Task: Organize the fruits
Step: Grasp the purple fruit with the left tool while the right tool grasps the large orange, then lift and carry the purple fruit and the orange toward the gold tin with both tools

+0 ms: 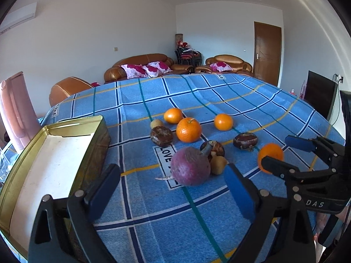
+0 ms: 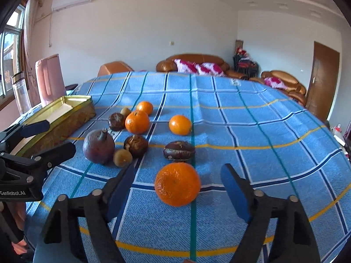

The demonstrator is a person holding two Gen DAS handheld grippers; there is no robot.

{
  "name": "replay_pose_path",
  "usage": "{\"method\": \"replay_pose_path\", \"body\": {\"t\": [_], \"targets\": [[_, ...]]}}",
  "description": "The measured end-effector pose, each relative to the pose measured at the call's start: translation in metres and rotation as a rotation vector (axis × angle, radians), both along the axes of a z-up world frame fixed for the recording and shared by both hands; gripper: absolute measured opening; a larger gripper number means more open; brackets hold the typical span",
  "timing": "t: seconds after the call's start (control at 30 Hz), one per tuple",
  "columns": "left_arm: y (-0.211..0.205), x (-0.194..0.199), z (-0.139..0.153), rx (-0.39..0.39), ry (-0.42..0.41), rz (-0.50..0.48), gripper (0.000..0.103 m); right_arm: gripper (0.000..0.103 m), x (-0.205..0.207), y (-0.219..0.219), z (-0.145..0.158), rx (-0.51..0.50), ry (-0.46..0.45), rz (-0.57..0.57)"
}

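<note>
Both tongs wide, gripping nothing. Right tongs [image 2: 175, 188] bracket near orange [image 2: 177, 184], lower centre, pads clear. Left tongs [image 1: 173, 186] face purple fruit [image 1: 190, 166], mid-frame. Tin [image 1: 52, 153] empty, left. Risk: round orange rolls off surface [image 2: 241, 118] if pads close off-centre.

A woven blue plaid cloth [image 2: 252, 131] with a coarse matt weave covers the table. The rectangular gold metal tin [image 1: 96, 131] has a shiny rim and a dull pale lining. The round orange mandarin [image 2: 177, 184] shows pebbled, slightly glossy peel; the wrinkled purple fruit [image 1: 190, 166] looks matt
</note>
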State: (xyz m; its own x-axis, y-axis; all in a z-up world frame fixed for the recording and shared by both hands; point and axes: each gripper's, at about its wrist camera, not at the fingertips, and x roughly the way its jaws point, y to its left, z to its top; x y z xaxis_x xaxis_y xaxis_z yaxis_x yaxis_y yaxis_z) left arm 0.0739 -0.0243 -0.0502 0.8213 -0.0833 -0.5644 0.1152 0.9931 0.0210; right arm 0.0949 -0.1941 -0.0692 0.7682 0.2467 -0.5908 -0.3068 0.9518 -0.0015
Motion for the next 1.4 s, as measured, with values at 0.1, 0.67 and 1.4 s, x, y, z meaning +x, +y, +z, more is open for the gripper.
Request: {"method": "replay_pose_path", "body": {"t": [0.1,0.67,1.4], "targets": [[-0.001,0.012,-0.005,-0.038,0.068,-0.036,0.091,0.068,0.004,0.004,-0.005,-0.009,0.049,0.024],[-0.015,0.052,-0.022,-0.03,0.213,-0.105,0.055,0.051,0.014,0.0,-0.009,0.028,0.123,0.04],[-0.005,0.032,-0.003,-0.07,0.066,-0.106,0.054,0.05,-0.003,0.003,0.0,0.028,-0.024,0.079]]}}
